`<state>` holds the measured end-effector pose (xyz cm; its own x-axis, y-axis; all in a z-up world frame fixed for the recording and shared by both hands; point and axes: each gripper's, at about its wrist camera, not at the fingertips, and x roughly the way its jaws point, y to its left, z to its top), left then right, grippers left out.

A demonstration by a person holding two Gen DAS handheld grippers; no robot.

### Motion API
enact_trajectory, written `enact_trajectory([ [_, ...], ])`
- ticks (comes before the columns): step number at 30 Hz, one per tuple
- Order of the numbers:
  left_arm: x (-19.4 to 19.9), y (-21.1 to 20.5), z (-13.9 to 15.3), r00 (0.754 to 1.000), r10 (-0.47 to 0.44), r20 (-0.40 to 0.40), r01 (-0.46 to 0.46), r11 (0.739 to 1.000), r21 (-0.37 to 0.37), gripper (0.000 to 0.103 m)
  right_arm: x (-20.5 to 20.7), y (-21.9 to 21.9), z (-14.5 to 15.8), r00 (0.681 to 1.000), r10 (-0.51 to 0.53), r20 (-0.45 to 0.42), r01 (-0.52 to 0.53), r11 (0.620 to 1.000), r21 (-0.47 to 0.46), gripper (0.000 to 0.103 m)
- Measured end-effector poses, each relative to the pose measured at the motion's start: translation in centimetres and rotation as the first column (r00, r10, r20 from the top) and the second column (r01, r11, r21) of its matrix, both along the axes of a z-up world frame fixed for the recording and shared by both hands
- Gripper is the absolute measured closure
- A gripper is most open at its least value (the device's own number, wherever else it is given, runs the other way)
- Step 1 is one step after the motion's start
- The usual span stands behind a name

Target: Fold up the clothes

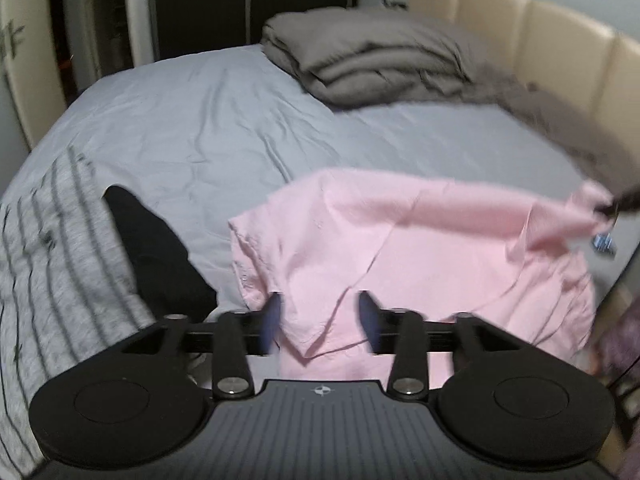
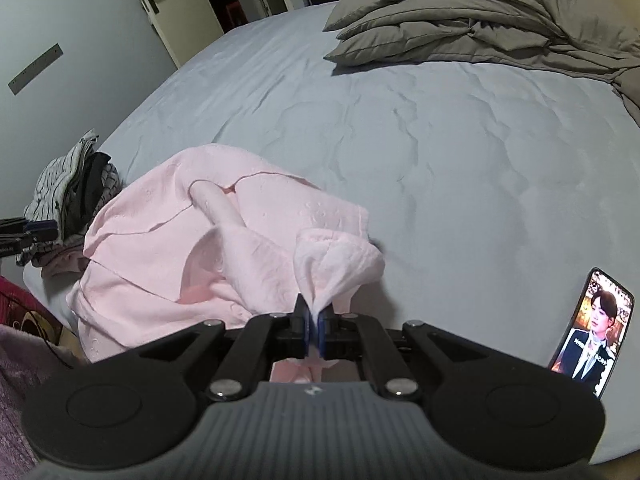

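Note:
A pink shirt (image 1: 400, 248) lies crumpled near the bed's front edge; it also shows in the right wrist view (image 2: 168, 248). My left gripper (image 1: 320, 316) is open, its blue-padded fingers (image 1: 272, 316) either side of a hanging fold of the shirt. My right gripper (image 2: 315, 320) is shut on a bunched corner of the pink shirt and lifts it a little. In the left wrist view the right gripper (image 1: 610, 206) shows at the far right, pulling the cloth taut.
A grey sheet covers the bed (image 2: 440, 140). A folded brown duvet (image 1: 372, 60) lies at the head. A pile of striped and black clothes (image 1: 60, 240) sits at the left. A phone (image 2: 592, 328) with a video playing lies at the right.

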<state>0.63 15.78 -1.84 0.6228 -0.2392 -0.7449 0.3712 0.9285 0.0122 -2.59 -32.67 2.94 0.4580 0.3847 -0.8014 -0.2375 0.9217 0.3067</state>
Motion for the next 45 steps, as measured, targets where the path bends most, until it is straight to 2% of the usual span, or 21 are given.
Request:
enact_trajectory([
  [3, 0.6, -2.0, -1.7, 0.999, -0.037, -0.01, 0.038, 0.991, 0.127, 0.055, 0.6, 0.6, -0.1, 1.0, 0.011, -0.001, -0.011, 1.0, 0.003, 0.098],
  [6, 1.4, -3.5, -3.5, 0.998, -0.061, -0.034, 0.067, 0.973, 0.222, 0.055, 1.0, 1.3, 0.1, 1.0, 0.028, 0.006, -0.028, 1.0, 0.007, 0.098],
  [8, 1.8, -3.9, -4.3, 0.997, -0.05, -0.057, 0.063, 0.964, 0.259, 0.058, 1.1, 1.7, 0.1, 0.999, 0.041, 0.007, -0.041, 0.999, 0.01, 0.098],
  [9, 2.0, -4.0, -4.7, 0.997, -0.04, -0.07, 0.058, 0.96, 0.273, 0.064, 1.1, 2.0, 0.1, 0.999, 0.048, 0.006, -0.048, 0.999, 0.009, 0.098],
  [10, 2.2, -4.1, -5.1, 0.996, -0.031, -0.082, 0.053, 0.957, 0.287, 0.079, 1.1, 2.1, 0.1, 0.998, 0.056, 0.006, -0.056, 0.998, 0.007, 0.098],
  [13, 2.3, -3.5, -5.0, 0.995, 0.002, -0.097, 0.026, 0.957, 0.288, 0.096, 1.2, 2.4, 0.1, 0.998, 0.067, 0.007, -0.067, 0.998, 0.001, 0.098],
  [14, 2.3, -3.1, -4.6, 0.996, 0.016, -0.089, 0.009, 0.961, 0.278, 0.101, 1.2, 2.4, 0.1, 0.998, 0.068, 0.01, -0.068, 0.998, -0.002, 0.098],
  [18, 1.8, -1.3, -2.0, 0.996, 0.089, -0.012, -0.085, 0.975, 0.208, 0.102, 1.0, 1.8, 0.8, 0.998, 0.038, 0.047, -0.038, 0.999, -0.007, 0.098],
  [23, 0.4, 2.5, 3.1, 0.971, 0.211, 0.113, -0.217, 0.975, 0.039, 0.102, 0.6, -0.3, 2.8, 0.988, -0.062, 0.143, 0.059, 0.998, 0.025, 0.098],
  [28, -1.8, 7.5, 7.0, 0.916, 0.355, 0.185, -0.329, 0.932, -0.155, 0.102, -0.4, -2.8, 4.7, 0.956, -0.182, 0.231, 0.166, 0.982, 0.09, 0.098],
  [30, -2.8, 9.2, 8.0, 0.901, 0.391, 0.187, -0.346, 0.909, -0.233, 0.102, -1.0, -3.4, 5.3, 0.948, -0.187, 0.256, 0.159, 0.979, 0.129, 0.098],
  [32, -3.5, 10.4, 8.4, 0.898, 0.406, 0.171, -0.347, 0.891, -0.292, 0.102, -1.6, -3.7, 5.7, 0.946, -0.167, 0.28, 0.128, 0.98, 0.151, 0.098],
  [34, -4.1, 11.0, 8.1, 0.903, 0.402, 0.152, -0.344, 0.889, -0.301, 0.102, -2.2, -3.7, 5.9, 0.949, -0.126, 0.29, 0.085, 0.985, 0.149, 0.098],
  [37, -4.9, 11.6, 6.8, 0.921, 0.374, 0.111, -0.331, 0.898, -0.289, 0.102, -2.9, -3.6, 5.2, 0.963, -0.066, 0.261, 0.031, 0.99, 0.137, 0.098],
  [41, -6.1, 11.9, 4.3, 0.944, 0.328, 0.037, -0.31, 0.919, -0.245, 0.102, -3.4, -3.1, 3.2, 0.984, 0.031, 0.173, -0.045, 0.996, 0.08, 0.098],
  [45, -7.7, 12.3, 2.3, 0.95, 0.312, -0.023, -0.31, 0.927, -0.211, 0.102, -3.9, -2.7, 0.9, 0.991, 0.11, 0.077, -0.115, 0.991, 0.063, 0.098],
])
